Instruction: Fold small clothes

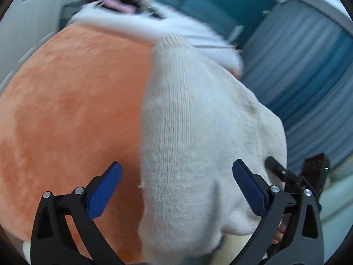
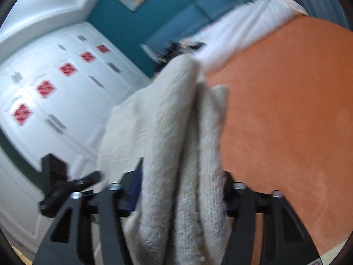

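1. Lying across the orange bedspread (image 1: 66,110), the cream knit (image 1: 198,121) trails toward the white bedding (image 1: 176,28).
2. Left gripper (image 1: 176,185) gapes wide above the knit, blue pads (image 1: 103,194) clear of it.
3. Right gripper (image 2: 183,190) has bunched knit (image 2: 176,132) between its jaws; the pads are hidden, so I cannot tell whether it is gripped.

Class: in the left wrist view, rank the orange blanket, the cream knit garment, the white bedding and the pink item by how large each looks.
1. orange blanket and cream knit garment: alike in spread; the garment's nearness to the camera makes ranking unsure.
2. white bedding.
3. pink item, blurred and partly hidden.
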Action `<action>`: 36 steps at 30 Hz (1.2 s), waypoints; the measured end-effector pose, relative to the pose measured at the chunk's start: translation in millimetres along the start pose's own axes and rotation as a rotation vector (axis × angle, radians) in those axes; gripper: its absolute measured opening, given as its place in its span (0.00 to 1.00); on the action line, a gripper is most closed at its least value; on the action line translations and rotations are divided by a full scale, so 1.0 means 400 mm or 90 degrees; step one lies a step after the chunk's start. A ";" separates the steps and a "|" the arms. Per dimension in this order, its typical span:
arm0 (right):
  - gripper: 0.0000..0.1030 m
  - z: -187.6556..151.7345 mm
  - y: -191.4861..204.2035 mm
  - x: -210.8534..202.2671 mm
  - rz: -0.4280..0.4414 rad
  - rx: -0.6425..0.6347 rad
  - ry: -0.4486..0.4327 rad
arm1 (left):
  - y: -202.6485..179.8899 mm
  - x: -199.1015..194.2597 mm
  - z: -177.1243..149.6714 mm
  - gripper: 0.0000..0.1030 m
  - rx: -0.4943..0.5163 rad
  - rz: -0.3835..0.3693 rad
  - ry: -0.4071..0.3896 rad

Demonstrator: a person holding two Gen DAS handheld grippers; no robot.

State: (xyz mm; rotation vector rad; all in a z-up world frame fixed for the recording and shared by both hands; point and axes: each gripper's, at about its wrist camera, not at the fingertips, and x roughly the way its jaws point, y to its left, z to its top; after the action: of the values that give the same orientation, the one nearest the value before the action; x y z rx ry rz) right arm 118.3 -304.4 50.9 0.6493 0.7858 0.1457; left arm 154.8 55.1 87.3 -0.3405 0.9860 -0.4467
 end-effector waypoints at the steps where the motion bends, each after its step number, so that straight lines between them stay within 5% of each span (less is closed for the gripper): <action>1: 0.59 -0.018 -0.041 0.047 -0.041 0.042 0.037 | 0.049 0.051 -0.016 0.94 -0.034 0.026 0.034; 3: 0.53 -0.086 -0.134 0.065 0.021 0.171 0.061 | 0.172 0.105 -0.096 0.89 -0.146 0.037 0.087; 5: 0.53 -0.139 -0.147 0.039 0.034 0.169 0.042 | 0.236 0.096 -0.171 0.90 -0.202 -0.007 0.080; 11: 0.58 -0.174 -0.081 0.115 -0.015 0.082 0.106 | 0.211 0.146 -0.214 0.92 -0.223 0.007 0.079; 14: 0.61 -0.164 -0.071 0.175 -0.020 0.066 0.120 | 0.180 0.189 -0.217 0.91 -0.167 0.017 0.100; 15: 0.34 -0.162 -0.067 0.198 -0.032 0.047 0.124 | 0.169 0.205 -0.219 0.86 -0.137 0.026 0.111; 16: 0.22 -0.152 -0.067 0.207 -0.052 0.032 0.133 | 0.163 0.224 -0.213 0.61 -0.110 0.038 0.129; 17: 0.21 -0.144 -0.065 0.198 -0.041 0.038 0.124 | 0.163 0.248 -0.215 0.49 -0.094 0.052 0.155; 19: 0.18 -0.124 -0.053 0.141 0.006 0.042 0.081 | 0.189 0.261 -0.214 0.39 -0.110 0.055 0.167; 21: 0.17 -0.121 -0.036 0.111 -0.012 -0.009 0.060 | 0.202 0.261 -0.212 0.39 -0.114 0.050 0.172; 24: 0.16 -0.167 -0.118 0.217 -0.099 -0.022 0.155 | 0.208 0.280 -0.213 0.40 -0.100 0.065 0.185; 25: 0.16 -0.181 -0.149 0.234 -0.083 0.003 0.164 | 0.207 0.284 -0.214 0.40 -0.096 0.068 0.186; 31: 0.26 -0.126 -0.060 0.137 -0.074 -0.023 0.103 | 0.192 0.283 -0.217 0.42 -0.089 0.074 0.181; 34: 0.23 -0.095 -0.010 0.096 -0.073 -0.073 0.028 | 0.176 0.289 -0.221 0.44 -0.079 0.086 0.178; 36: 0.22 -0.079 0.004 0.142 -0.088 -0.099 0.038 | 0.165 0.294 -0.220 0.44 -0.075 0.096 0.177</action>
State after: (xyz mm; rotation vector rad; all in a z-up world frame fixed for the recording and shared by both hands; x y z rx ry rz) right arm 136.8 -267.6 0.6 0.4440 0.8651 0.0984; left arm 149.1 45.4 -73.3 -0.3119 1.3032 -0.3039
